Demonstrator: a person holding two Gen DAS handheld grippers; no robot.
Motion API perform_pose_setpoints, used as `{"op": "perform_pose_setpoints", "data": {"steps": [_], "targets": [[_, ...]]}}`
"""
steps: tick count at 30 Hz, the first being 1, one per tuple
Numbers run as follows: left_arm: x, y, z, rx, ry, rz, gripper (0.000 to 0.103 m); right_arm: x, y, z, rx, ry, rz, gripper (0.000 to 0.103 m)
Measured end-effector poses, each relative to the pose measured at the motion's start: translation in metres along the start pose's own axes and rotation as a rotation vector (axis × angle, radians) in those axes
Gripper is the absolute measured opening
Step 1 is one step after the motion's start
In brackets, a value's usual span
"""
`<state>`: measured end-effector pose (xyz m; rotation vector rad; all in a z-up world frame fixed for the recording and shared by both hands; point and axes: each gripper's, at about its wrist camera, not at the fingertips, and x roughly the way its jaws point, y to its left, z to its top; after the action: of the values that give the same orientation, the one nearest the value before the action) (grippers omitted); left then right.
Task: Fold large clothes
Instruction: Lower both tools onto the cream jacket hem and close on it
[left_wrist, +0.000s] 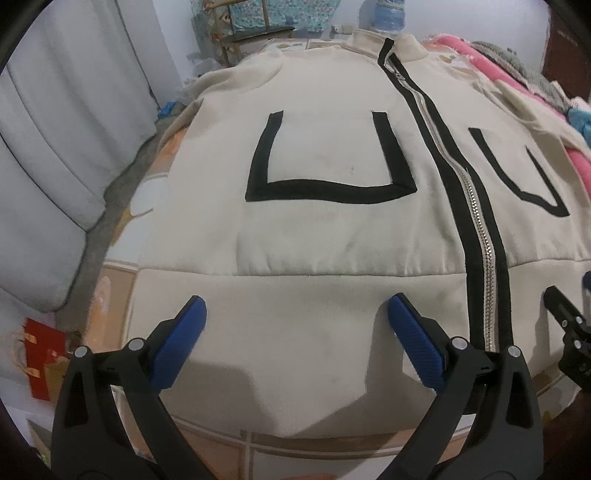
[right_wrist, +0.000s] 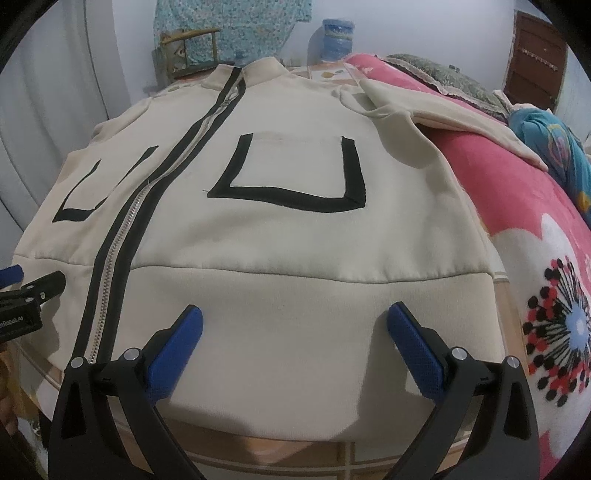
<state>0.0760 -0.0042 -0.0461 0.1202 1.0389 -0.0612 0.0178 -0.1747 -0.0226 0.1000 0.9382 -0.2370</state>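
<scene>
A cream zip-up jacket (left_wrist: 314, 229) lies flat, front up, on a tiled surface, collar at the far end. It has a black-edged zipper (left_wrist: 484, 258) and two black-outlined pockets (left_wrist: 328, 162). It also shows in the right wrist view (right_wrist: 295, 240), with its right sleeve (right_wrist: 443, 110) draped over a pink blanket. My left gripper (left_wrist: 295, 306) is open, hovering over the hem band left of the zipper. My right gripper (right_wrist: 295, 317) is open, over the hem band right of the zipper. Neither holds anything.
A pink flowered blanket (right_wrist: 535, 258) lies bunched along the right side. A grey couch (left_wrist: 55, 147) stands at the left. A red bag (left_wrist: 40, 354) sits on the floor. A chair (right_wrist: 192, 48) and a water jug (right_wrist: 338, 38) stand beyond the collar.
</scene>
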Motion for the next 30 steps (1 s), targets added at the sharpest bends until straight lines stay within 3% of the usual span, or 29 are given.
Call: {"op": "perform_pose_setpoints", "data": {"steps": [7, 10, 14, 16, 18, 21, 25, 30], "targets": [[0.002, 0.006, 0.000, -0.024, 0.004, -0.048, 0.096, -0.013, -0.012, -0.002, -0.040, -0.030, 0.080, 0.097], [-0.020, 0.018, -0.006, -0.032, -0.095, -0.072, 0.096, -0.038, -0.028, -0.001, -0.038, -0.094, 0.106, 0.097], [-0.047, 0.042, -0.017, -0.041, -0.209, -0.042, 0.095, -0.055, -0.059, 0.001, 0.000, -0.117, 0.052, 0.097], [-0.047, 0.058, -0.021, -0.064, -0.204, -0.028, 0.094, -0.053, -0.076, 0.001, 0.035, -0.103, 0.011, 0.097], [-0.040, 0.071, -0.025, -0.093, -0.176, -0.010, 0.074, -0.048, -0.086, -0.001, 0.052, -0.072, -0.020, 0.097], [-0.024, 0.094, -0.031, -0.157, -0.098, -0.021, 0.064, -0.040, -0.087, -0.005, 0.046, -0.032, -0.052, 0.094], [-0.013, 0.110, -0.038, -0.203, -0.086, -0.031, 0.061, -0.033, -0.084, -0.012, 0.035, 0.005, -0.038, 0.084], [-0.008, 0.112, -0.033, -0.192, -0.106, -0.013, 0.054, -0.024, -0.078, -0.010, 0.000, -0.005, -0.093, 0.074]]}}
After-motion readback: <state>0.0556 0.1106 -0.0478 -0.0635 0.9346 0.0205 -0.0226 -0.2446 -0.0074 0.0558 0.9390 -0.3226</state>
